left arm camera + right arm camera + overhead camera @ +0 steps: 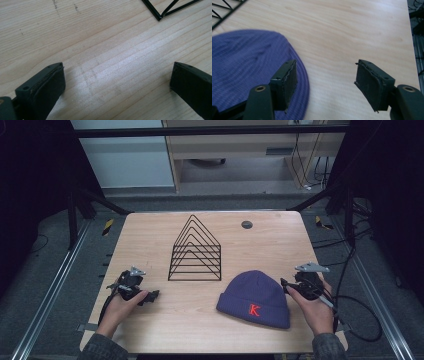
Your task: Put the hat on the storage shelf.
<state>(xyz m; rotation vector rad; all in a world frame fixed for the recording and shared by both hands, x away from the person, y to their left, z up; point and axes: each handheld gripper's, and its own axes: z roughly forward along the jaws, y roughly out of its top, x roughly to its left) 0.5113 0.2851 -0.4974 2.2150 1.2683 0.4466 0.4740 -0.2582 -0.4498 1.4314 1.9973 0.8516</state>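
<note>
A purple knit beanie with a red letter K on its cuff lies flat on the wooden table, front right of centre. My right gripper sits just right of the beanie, open and empty. In the right gripper view its left jaw hangs over the edge of the beanie and its right jaw over bare wood. My left gripper rests open at the front left, holding nothing. Between its jaws lies bare wood, with a corner of the wire rack ahead.
A black wire rack of several nested triangular dividers stands at the table's middle. A round dark cable port sits near the far edge. Cables trail off the table's right side. Metal rails run along both sides.
</note>
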